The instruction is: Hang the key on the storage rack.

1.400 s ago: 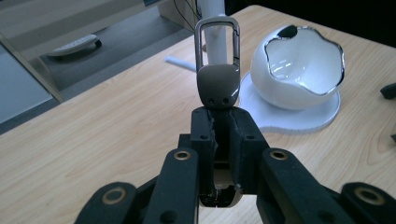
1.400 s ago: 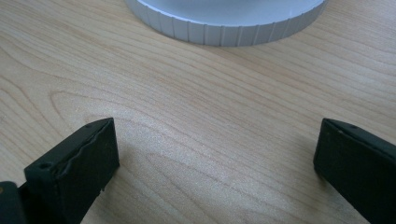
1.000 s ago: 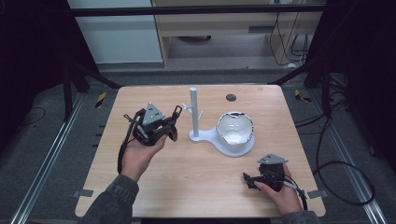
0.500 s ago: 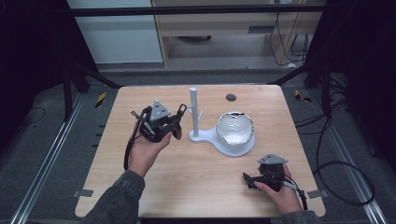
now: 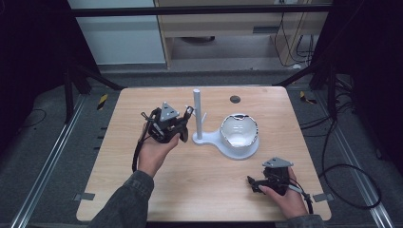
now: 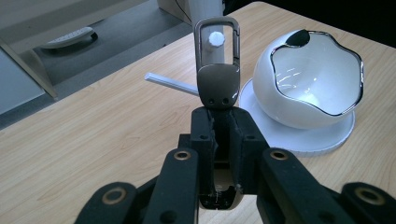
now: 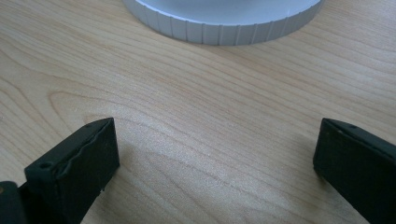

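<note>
Left gripper raised at the white stand
Its jaws clamp a metal carabiner; right gripper rests on the tabletop, jaws spread.

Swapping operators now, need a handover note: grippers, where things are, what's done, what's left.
Left gripper: shut on the carabiner clip, held up at a peg of the white stand; the loop frames the peg tip.
Right gripper: open, holding nothing, low over the table near the stand's base.
White bowl sits on that base.
Done: clip gripped and lined up.
Left, probably: hang it on the peg, release.
</note>
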A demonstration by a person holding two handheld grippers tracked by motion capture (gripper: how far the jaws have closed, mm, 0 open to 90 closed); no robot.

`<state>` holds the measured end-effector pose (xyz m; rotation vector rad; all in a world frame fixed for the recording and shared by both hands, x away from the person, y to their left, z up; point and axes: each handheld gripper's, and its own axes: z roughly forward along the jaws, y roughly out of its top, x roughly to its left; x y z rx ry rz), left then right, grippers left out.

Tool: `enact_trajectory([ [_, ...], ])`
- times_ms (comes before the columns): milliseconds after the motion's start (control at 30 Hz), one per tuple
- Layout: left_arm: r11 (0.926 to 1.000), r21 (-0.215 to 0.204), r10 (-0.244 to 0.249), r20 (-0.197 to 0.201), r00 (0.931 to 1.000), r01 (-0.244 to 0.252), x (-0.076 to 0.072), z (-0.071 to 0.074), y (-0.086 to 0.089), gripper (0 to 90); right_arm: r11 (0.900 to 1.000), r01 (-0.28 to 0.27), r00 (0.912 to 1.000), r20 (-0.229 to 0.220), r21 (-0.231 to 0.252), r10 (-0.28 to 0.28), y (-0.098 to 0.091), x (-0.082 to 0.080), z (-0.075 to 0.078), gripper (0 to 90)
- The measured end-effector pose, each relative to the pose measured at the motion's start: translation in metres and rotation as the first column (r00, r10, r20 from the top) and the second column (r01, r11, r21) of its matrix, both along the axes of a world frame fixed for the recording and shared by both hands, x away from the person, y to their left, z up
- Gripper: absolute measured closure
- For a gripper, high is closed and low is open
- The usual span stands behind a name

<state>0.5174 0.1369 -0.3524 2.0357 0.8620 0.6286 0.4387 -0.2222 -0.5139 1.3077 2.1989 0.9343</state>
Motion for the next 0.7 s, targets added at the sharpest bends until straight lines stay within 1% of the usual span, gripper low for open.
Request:
enact_trajectory([
  [100, 0.9999, -0.007, 0.008, 0.005, 1.0, -0.008, 0.002, -0.003, -0.002, 80.8, 1.0, -0.001, 1.0, 0.0, -0.001, 0.001, 0.0, 0.0, 0.0, 0.5],
  [167, 0.9999, -0.005, 0.012, 0.01, 0.9999, -0.012, 0.003, -0.005, -0.005, 80.8, 1.0, 0.001, 1.0, 0.0, 0.0, -0.001, 0.0, -0.001, 0.0, 0.5],
  [200, 0.9999, 0.004, 0.011, 0.01, 0.9999, -0.011, 0.003, -0.005, -0.006, 80.8, 1.0, 0.002, 1.0, -0.003, 0.003, -0.002, 0.0, -0.001, 0.0, 0.5],
  [233, 0.9999, 0.005, 0.012, 0.009, 0.9999, -0.012, 0.004, -0.006, -0.007, 80.8, 0.9999, 0.007, 0.9999, -0.013, 0.014, -0.007, 0.0, -0.001, 0.001, 0.5],
  [300, 0.9999, -0.006, 0.016, 0.012, 0.9998, -0.016, 0.005, -0.007, -0.009, 80.8, 0.9998, 0.01, 0.9998, -0.016, 0.015, -0.01, 0.001, -0.002, 0.001, 0.5],
  [367, 0.9999, -0.007, 0.015, 0.013, 0.9998, -0.015, 0.006, -0.008, -0.01, 80.8, 0.9998, 0.01, 0.9998, -0.016, 0.015, -0.01, 0.001, -0.001, 0.001, 0.5],
  [467, 0.9998, 0.007, 0.02, 0.024, 0.9995, -0.02, 0.007, -0.009, -0.012, 80.7, 0.9999, 0.004, 0.9999, -0.01, 0.01, -0.004, 0.0, -0.001, 0.001, 0.5],
  [600, 0.9997, 0.001, 0.023, 0.02, 0.9995, -0.023, 0.008, -0.012, -0.012, 80.7, 1.0, 0.001, 1.0, -0.004, 0.003, -0.001, 0.0, -0.001, 0.0, 0.5],
  [667, 0.9997, 0.007, 0.025, 0.022, 0.9994, -0.025, 0.008, -0.013, -0.012, 80.7, 1.0, 0.001, 1.0, -0.004, 0.003, -0.001, 0.0, -0.001, 0.0, 0.5],
  [700, 0.9996, 0.0, 0.028, 0.021, 0.9994, -0.028, 0.009, -0.014, -0.013, 80.7, 1.0, 0.001, 1.0, -0.004, 0.003, -0.001, 0.0, -0.001, 0.0, 0.5],
])
